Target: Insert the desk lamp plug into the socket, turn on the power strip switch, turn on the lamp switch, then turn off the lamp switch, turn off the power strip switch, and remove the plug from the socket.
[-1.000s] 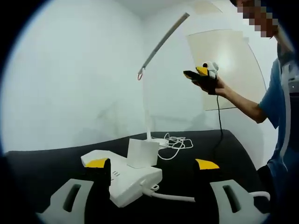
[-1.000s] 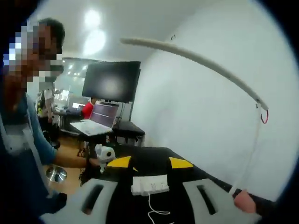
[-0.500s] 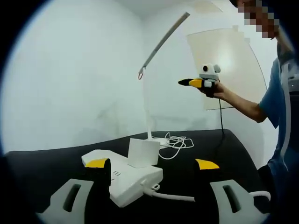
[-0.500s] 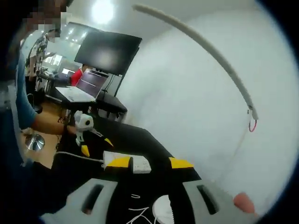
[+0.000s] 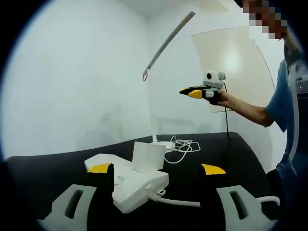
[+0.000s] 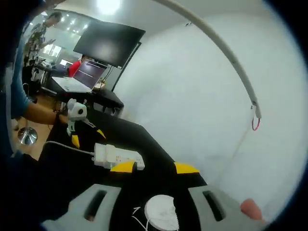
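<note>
A white power strip (image 5: 134, 185) lies on the black table, and a white cube-shaped plug (image 5: 147, 157) stands on it. My left gripper (image 5: 157, 169) hovers open just in front of the strip. Behind it the lamp (image 5: 168, 41) rises from its base (image 5: 163, 144), beside a coiled white cable (image 5: 182, 145). My right gripper (image 5: 192, 91) is held in the air near the lamp arm. In the right gripper view, my right gripper (image 6: 155, 167) is open above the round lamp base (image 6: 161, 219). The power strip (image 6: 118, 156) and left gripper (image 6: 82, 132) lie beyond.
The strip's own cord (image 5: 173, 202) trails right across the table. A red ring (image 6: 255, 125) hangs from the lamp arm (image 6: 226, 53). Beyond the table's far edge are a dark monitor (image 6: 108, 43), a laptop (image 6: 72, 82) and a person in red (image 6: 74, 67).
The right gripper has moved lower and toward the lamp, its view swinging down so the lamp base has come in. The left gripper has stayed put.
</note>
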